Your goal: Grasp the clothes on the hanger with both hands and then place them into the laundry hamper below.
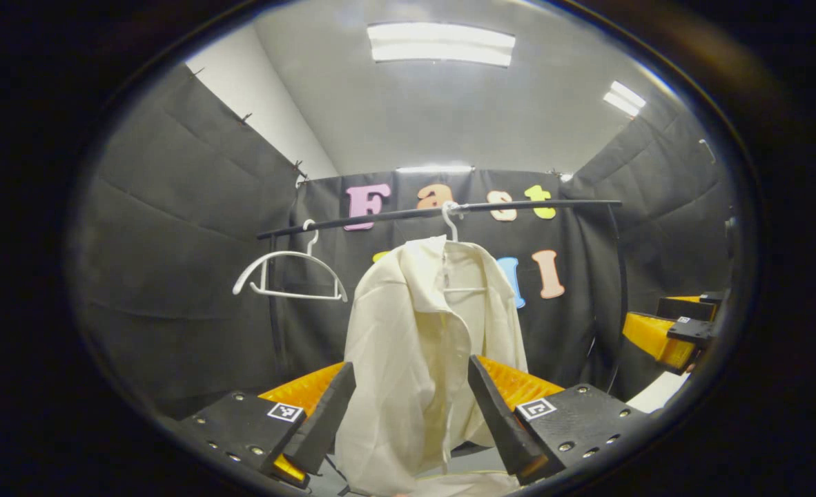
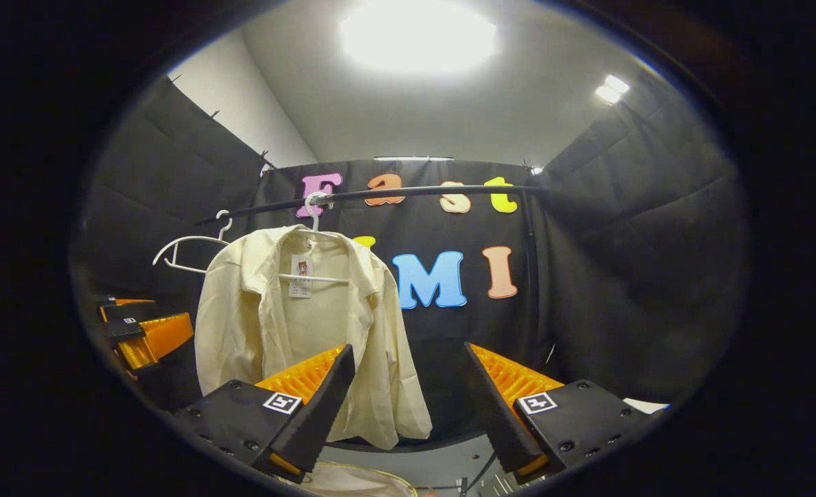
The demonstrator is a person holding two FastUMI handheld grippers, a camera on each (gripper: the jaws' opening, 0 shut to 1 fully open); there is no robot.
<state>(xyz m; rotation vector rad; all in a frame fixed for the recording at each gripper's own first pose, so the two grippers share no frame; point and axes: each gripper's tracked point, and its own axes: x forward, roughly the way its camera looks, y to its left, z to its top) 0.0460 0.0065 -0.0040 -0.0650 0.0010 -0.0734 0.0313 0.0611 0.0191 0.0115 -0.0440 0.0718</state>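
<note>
Shirt [image 1: 415,345] hangs long-axis down, dead ahead of the left tongs [image 1: 408,407], nearer than the right tongs [image 2: 404,407]; both gape wide, empty.

open air before shirt [image 1: 415,345], rail [image 1: 442,211] overhead

The booth is enclosed by black cloth walls [image 1: 173,228]. A white ceiling [image 1: 449,117] is lit by bright light panels [image 1: 441,44]. A black rail [image 2: 380,195] is mounted at the far wall.
</note>
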